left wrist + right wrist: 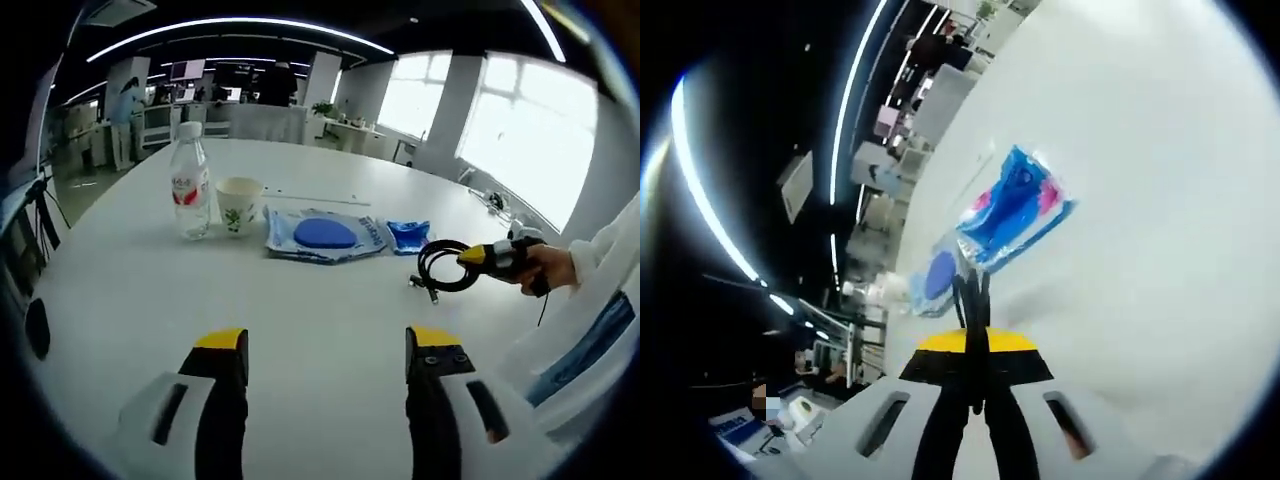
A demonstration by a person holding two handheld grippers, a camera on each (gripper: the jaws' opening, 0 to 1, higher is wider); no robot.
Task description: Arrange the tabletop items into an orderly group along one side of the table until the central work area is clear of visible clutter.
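Observation:
On the white table (150,300) stand a clear water bottle (190,185) with a red label and a paper cup (239,205), side by side. To their right lie a clear packet with a blue disc (325,236) and a small blue packet (408,235). My right gripper (492,257) comes in from the right, shut on a coiled black cable (443,266) that hangs just above the table. In the right gripper view, the cable (971,295) is pinched in my right gripper (975,342), with the small blue packet (1016,205) and the disc packet (936,275) beyond. My left gripper (327,345) is open and holds nothing.
A person's hand (548,268) and white sleeve (610,260) hold the right gripper. The table's near left is bare. Office desks, a plant (322,108) and a standing person (128,110) are far behind; bright windows (520,130) line the right.

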